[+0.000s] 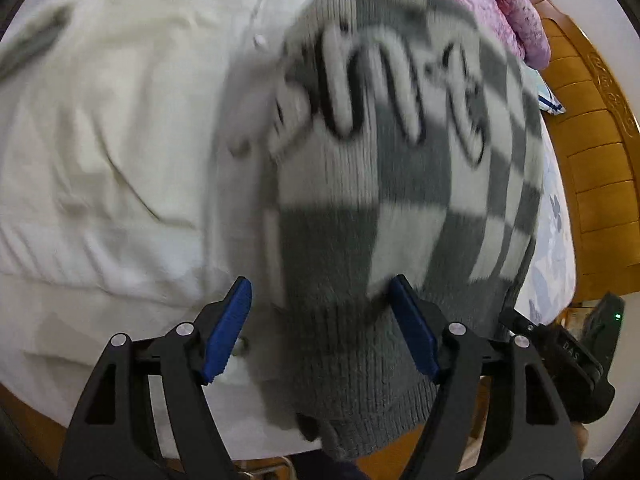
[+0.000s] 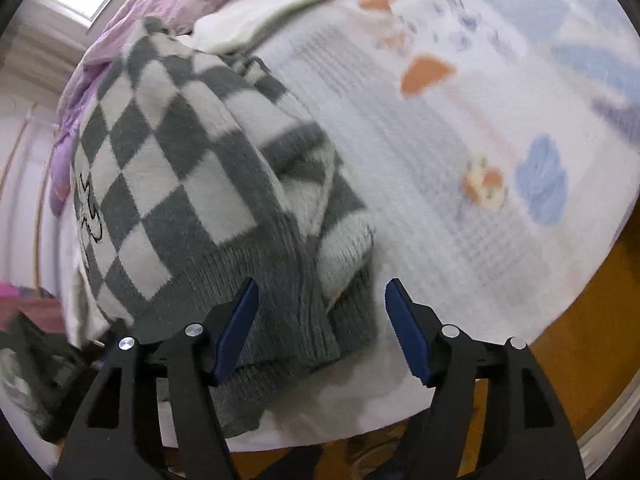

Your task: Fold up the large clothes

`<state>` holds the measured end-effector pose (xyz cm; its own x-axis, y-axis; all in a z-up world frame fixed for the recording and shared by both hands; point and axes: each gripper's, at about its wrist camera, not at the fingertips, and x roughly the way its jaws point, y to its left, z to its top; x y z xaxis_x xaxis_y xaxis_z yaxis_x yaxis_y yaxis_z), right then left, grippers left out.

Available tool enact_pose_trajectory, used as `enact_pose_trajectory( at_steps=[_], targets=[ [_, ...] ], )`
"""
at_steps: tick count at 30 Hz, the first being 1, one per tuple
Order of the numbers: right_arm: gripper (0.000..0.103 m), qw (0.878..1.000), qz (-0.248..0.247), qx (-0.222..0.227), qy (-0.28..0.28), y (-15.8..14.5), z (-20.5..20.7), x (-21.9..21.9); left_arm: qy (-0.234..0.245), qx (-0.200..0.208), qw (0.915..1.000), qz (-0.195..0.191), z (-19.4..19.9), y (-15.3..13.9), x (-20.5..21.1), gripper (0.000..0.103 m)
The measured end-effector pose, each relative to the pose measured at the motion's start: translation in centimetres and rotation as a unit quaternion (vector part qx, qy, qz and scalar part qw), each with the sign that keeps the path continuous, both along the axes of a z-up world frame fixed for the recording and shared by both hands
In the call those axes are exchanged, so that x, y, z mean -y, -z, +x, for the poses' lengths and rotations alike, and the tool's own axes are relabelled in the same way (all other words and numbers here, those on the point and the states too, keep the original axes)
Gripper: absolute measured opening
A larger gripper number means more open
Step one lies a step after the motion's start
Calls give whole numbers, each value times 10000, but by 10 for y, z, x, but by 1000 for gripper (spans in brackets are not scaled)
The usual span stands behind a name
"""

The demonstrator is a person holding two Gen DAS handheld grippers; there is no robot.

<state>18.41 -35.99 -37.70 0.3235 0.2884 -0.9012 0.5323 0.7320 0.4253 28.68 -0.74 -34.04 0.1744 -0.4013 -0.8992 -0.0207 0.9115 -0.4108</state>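
Observation:
A grey and white checked knit sweater [image 1: 400,184] with black-outlined lettering lies on the bed, its ribbed grey hem nearest me. My left gripper [image 1: 320,308] is open, with the hem lying between its blue pads [image 1: 228,328]. In the right wrist view the sweater [image 2: 180,184] lies folded over itself. My right gripper [image 2: 320,312] is open around the folded hem corner, with its blue pads [image 2: 408,332] apart from the cloth.
A cream-white garment [image 1: 112,140] covers the bed to the left. A pink-purple blanket [image 1: 496,4] lies at the far end. A wooden bed frame [image 1: 588,160] runs along the right. A printed sheet [image 2: 480,120] covers the bed right of the sweater.

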Motion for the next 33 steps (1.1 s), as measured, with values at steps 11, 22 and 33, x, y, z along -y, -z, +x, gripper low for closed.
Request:
enact_pose_trajectory(
  at_steps=[11,22,33],
  targets=[
    [78,9793,1838,587,613,57,8,23,205,-391,9989,-140,20,15,14,75],
    [63,9726,2115,735,628,58,28,20,-497,-596,9917,-1028,72,3,-30,76],
    [75,9674,2334,759,631,74,27,25,-323,-838,9805,-1751,133,-8,-63,90]
  ],
)
